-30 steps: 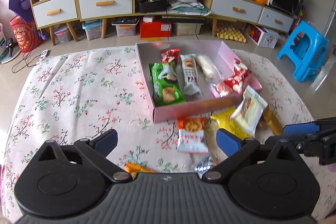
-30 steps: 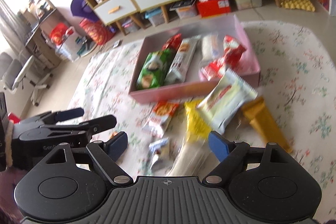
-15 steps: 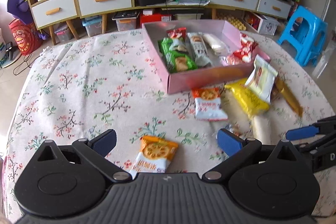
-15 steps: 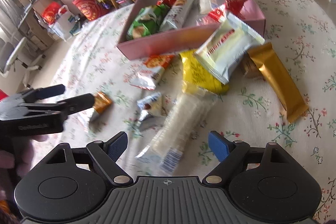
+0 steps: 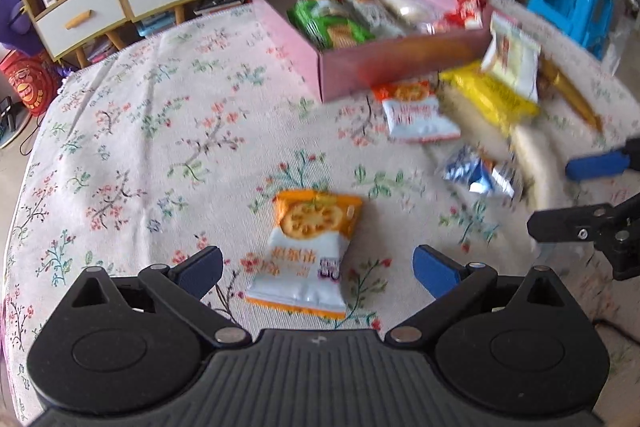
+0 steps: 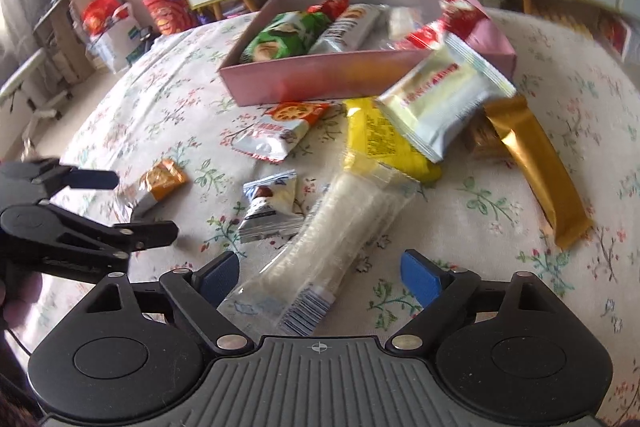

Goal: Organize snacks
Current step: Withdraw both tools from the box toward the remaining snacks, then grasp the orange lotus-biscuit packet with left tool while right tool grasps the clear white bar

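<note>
On floral cloth [image 5: 160,131], crinkly foil packets [image 5: 308,251]

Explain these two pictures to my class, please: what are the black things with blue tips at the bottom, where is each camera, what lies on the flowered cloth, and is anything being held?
There is no robot. A person holds a two-finger gripper in each hand, and a camera on each looks forward along its fingers.

One picture is from the left gripper, the other from the right gripper. Both are open and hold nothing.

On the flowered tablecloth stands a pink box already holding several snacks. More snacks lie loose in front of it.

An orange-and-white cracker pack lies between the left fingers, not gripped. A long clear-wrapped roll lies between the right ones, which have just been opening wider. Nearby lie a yellow pack and a gold bar.
</note>
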